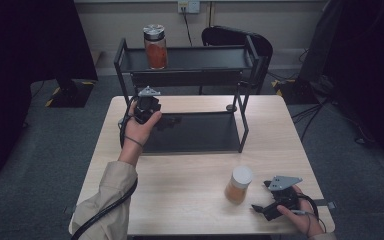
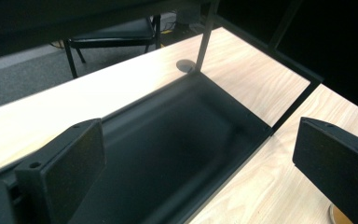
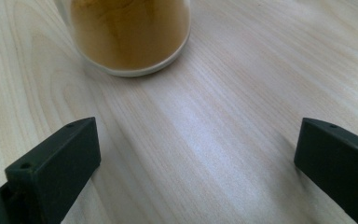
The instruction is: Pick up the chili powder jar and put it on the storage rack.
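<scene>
1. The right gripper rests low on the pale wooden table, jaws spread wide and holding nothing.
2. The white-lidded glass jar of orange powder stands upright just beyond those jaws, untouched.
3. The left gripper hovers over the black metal two-tier shelf rack, jaws released, empty.
4. A red-filled jar stands on the top tier.

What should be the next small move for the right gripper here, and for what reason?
Probably ease the right gripper forward toward the white-lidded jar until its open jaws stand on either side of it. The jar stands upright on the table, just ahead of the jaws and untouched; the right gripper view shows a gap before it.
</scene>
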Available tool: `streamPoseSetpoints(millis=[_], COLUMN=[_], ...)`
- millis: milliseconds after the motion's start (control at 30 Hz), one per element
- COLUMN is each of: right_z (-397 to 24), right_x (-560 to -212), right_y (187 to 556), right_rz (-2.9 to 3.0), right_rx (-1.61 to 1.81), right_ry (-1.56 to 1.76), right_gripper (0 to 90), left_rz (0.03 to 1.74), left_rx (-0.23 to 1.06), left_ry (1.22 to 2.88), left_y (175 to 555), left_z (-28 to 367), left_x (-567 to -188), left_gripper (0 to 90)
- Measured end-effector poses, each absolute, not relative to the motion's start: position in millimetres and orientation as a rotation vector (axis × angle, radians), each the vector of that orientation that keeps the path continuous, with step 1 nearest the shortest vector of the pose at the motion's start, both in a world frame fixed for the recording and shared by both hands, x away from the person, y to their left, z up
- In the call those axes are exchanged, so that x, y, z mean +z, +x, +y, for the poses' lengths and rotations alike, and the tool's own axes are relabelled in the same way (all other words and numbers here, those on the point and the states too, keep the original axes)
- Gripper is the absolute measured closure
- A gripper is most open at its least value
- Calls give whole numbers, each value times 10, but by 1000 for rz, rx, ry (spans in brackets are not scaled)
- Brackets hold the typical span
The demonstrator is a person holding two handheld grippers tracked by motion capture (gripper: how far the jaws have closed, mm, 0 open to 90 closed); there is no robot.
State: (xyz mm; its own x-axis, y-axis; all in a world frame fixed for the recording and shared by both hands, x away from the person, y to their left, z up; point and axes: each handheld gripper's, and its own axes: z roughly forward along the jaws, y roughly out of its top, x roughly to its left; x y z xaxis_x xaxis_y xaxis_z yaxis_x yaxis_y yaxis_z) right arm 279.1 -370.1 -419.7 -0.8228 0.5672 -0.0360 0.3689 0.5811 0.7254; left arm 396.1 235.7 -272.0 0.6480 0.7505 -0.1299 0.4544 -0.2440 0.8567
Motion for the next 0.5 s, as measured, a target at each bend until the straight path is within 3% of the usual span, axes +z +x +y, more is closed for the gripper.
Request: streamPoseSetpoints(millis=[500], right_z=[-3701], right_x=[-4197], right_y=[2791], right_rz=[2550], right_rx=[1080], right_ry=[772], right_gripper=[0], left_rz=[963], left_rx=[351], left_ry=[1894], left_y=[3908], left_z=[2384], left_x=[-2987], left_gripper=[16])
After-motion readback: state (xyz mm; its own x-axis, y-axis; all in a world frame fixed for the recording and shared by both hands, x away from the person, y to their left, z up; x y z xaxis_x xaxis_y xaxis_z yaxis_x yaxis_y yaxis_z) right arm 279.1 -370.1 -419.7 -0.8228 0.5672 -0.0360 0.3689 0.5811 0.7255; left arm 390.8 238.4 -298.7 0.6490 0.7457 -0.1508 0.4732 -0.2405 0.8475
